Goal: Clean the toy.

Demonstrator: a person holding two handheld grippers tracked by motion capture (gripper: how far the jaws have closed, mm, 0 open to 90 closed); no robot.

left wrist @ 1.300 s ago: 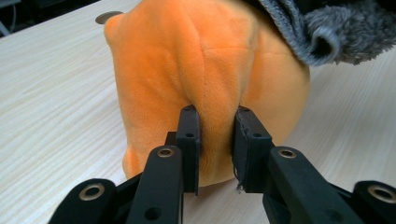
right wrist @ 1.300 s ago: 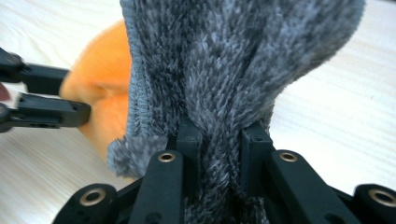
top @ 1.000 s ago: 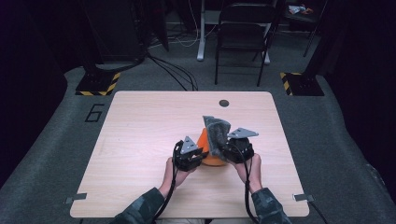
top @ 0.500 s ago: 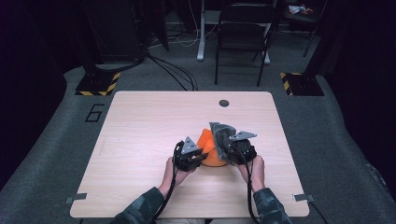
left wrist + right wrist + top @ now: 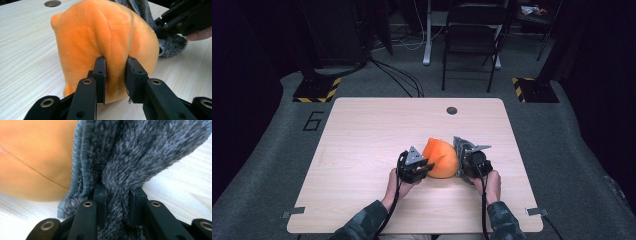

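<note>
Near the tabletop's front edge, the right gripper (image 5: 460,161), clamping a grey fuzzy cloth (image 5: 130,157), has lowered beside the rounded orange plush toy (image 5: 440,157), whose fold the left gripper (image 5: 424,167) pinches, jaws just easing.

A lab or recording studio: a pale wooden bench (image 5: 362,145) stands on grey carpet (image 5: 272,165) with black-and-yellow hazard tape (image 5: 318,92), floor cables (image 5: 397,75), a folding chair (image 5: 472,45) and dark surroundings.
</note>
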